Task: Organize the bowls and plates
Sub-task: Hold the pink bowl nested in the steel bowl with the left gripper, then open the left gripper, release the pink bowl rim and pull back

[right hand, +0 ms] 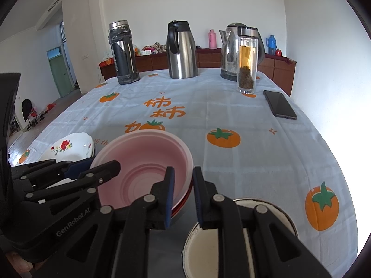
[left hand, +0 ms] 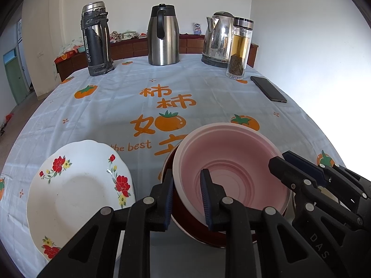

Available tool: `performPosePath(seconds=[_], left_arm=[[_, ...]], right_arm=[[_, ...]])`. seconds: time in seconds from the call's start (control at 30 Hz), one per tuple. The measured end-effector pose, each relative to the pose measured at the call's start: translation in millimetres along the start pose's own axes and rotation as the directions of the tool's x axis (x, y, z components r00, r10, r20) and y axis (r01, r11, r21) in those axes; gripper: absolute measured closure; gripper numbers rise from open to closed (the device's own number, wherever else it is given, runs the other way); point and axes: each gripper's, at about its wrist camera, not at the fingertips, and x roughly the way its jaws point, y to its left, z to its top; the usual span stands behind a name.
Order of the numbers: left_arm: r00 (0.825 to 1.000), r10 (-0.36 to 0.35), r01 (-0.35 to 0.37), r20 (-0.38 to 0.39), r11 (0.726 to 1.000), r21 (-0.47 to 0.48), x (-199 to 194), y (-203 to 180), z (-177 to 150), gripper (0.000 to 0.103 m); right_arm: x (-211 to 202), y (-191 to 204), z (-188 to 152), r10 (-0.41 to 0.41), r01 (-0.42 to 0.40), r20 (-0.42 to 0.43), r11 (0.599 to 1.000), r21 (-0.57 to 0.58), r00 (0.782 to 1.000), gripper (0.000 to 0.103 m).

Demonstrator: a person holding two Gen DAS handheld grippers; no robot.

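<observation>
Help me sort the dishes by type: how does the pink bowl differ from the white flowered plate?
The pink bowl is deep and plain, with stepped rings inside; the white flowered plate is shallow, with a wavy rim and red flowers. The pink bowl sits nested in a dark red bowl and both grippers flank its rim; the white flowered plate lies untouched beside it. Both are round, upright and empty.

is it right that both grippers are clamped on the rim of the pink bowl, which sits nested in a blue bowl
Not quite: the bowl under the pink bowl is red, not blue. The left wrist view shows its dark red wall below the pink rim. The rest holds: the left gripper and the right gripper each straddle the pink bowl's rim with their fingers closed on it.
</observation>
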Motion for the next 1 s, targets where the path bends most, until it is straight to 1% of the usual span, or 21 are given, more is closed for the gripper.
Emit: performPosePath(seconds=[0.37,0.5,0.73,1.0], left_arm=[[1.0,-0.004,0.004,-0.003,1.0,-0.003,0.3,0.4,0.1,0.08],[1.0,-0.006,0.006,-0.002,1.0,-0.005,0.4,0.7,-0.2,0.08],[1.0,-0.008,0.008,-0.002,1.0,-0.005,-0.2,0.4,-0.3,0.079],[1.0,-0.018,0.018,0.0,1.0,-0.008,-2.6,0.3,-0.6,0.074]], right_arm=[[-0.1,0.3,0.4,0.0,0.0,-0.001,1.0,0.001,1.0,0.086],[-0.4,0.1,-0.4,0.006,-0.006,0.002,1.0,0.001,1.0,0.083],[-0.4,0.3,-1.9,0.002,-0.002,0.003,1.0,0.0,1.0,0.082],[-1.4,0.8,-1.6,0.005,-0.005,0.005,1.0,0.001,1.0,0.081]])
